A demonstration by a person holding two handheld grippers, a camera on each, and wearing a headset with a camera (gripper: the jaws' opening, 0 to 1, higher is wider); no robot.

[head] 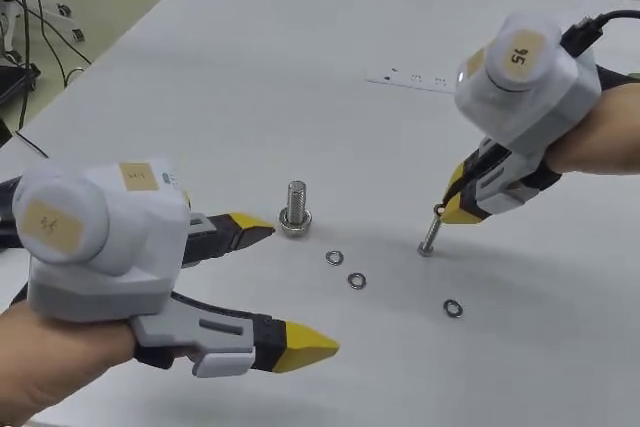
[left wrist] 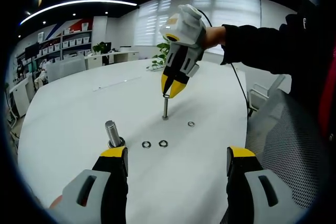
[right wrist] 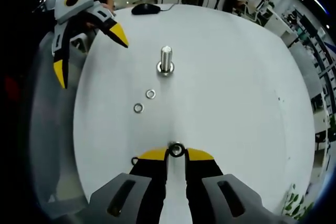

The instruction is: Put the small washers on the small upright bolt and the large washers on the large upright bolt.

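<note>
Washer is hanging pinched in right gripper, right of centre, atop small bolt; light, stiff, slippery steel, so rim grip is looking best. Left gripper is gaping empty, lower left.

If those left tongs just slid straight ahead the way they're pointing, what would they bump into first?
Most likely the pair of loose washers on the table just ahead of the open left tongs, if they travel low; the small bolt stands behind those. The large bolt sits aside, by one jaw.
</note>
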